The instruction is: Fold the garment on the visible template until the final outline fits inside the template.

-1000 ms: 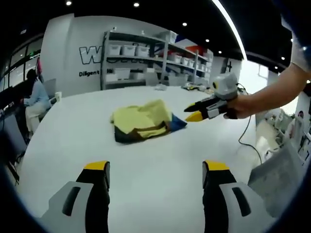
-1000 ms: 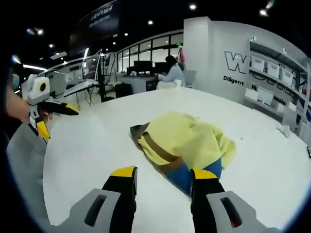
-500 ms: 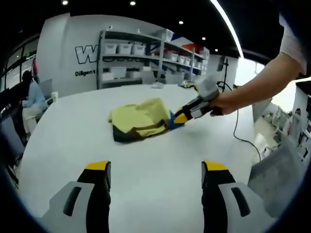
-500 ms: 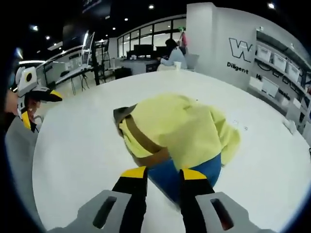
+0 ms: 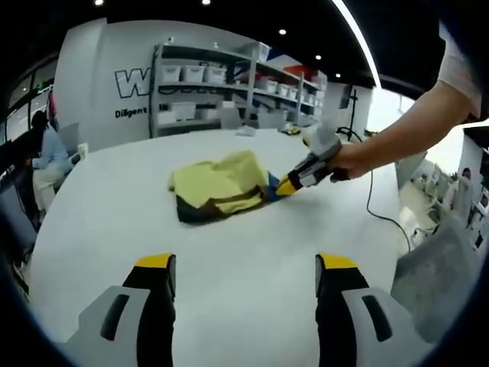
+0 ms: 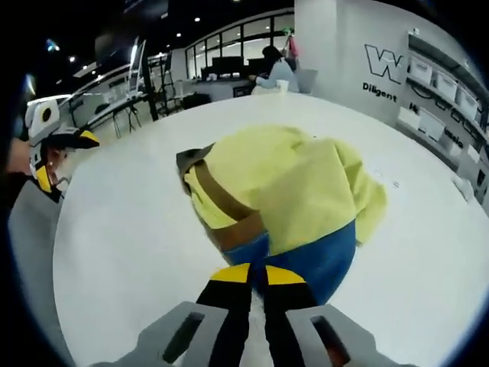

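A crumpled garment, yellow with a brown band and a blue part, lies mid-table on the white round table. My left gripper hangs open over the bare near side of the table, well short of the cloth. My right gripper comes in from the right, held in a hand, with its tips at the blue edge. In the right gripper view the garment lies close in front. There my right gripper has its jaws pressed together on the blue hem. My left gripper shows open at the far left.
Shelves with white bins stand behind the table. A person sits at a desk to the left. A grey chair back stands at the table's right edge, and a cable trails off that side.
My right gripper has moved forward to the garment's blue edge and its jaws have gone from open to shut on it. The left gripper has stayed about where it was.
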`<action>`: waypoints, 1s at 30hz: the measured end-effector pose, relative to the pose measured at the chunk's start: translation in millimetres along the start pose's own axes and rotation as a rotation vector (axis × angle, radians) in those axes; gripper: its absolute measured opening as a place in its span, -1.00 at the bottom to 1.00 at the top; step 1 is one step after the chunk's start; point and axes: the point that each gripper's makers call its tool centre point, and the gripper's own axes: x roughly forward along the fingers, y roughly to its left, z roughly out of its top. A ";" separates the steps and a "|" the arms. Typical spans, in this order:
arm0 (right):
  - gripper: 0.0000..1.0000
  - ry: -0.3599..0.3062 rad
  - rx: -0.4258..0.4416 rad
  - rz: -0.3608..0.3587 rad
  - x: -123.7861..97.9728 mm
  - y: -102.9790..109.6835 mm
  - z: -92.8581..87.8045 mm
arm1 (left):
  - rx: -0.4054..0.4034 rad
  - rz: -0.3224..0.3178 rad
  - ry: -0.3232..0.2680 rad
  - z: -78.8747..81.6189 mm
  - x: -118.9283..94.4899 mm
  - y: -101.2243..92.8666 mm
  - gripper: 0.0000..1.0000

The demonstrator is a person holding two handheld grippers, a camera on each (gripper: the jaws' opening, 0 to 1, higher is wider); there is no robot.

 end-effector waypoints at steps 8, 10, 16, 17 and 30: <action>-1.00 -0.024 -0.039 0.031 -9.8 8.6 -9.2 | 0.029 -0.023 0.018 5.5 15.7 1.9 0.39; -1.00 -0.034 -0.067 0.038 -13.0 11.4 -9.8 | 0.034 -0.027 0.017 9.5 20.4 4.4 0.38; -1.00 -0.039 -0.135 0.073 -20.5 24.3 -12.8 | 0.064 -0.054 0.031 16.0 35.3 9.1 0.30; -1.00 -0.041 -0.145 0.075 -21.5 25.1 -13.0 | 0.071 -0.059 0.034 17.4 39.0 10.6 0.28; -1.00 -0.065 -0.203 0.096 -34.7 32.5 -9.4 | 0.356 -0.116 0.186 -2.0 83.5 33.0 -0.02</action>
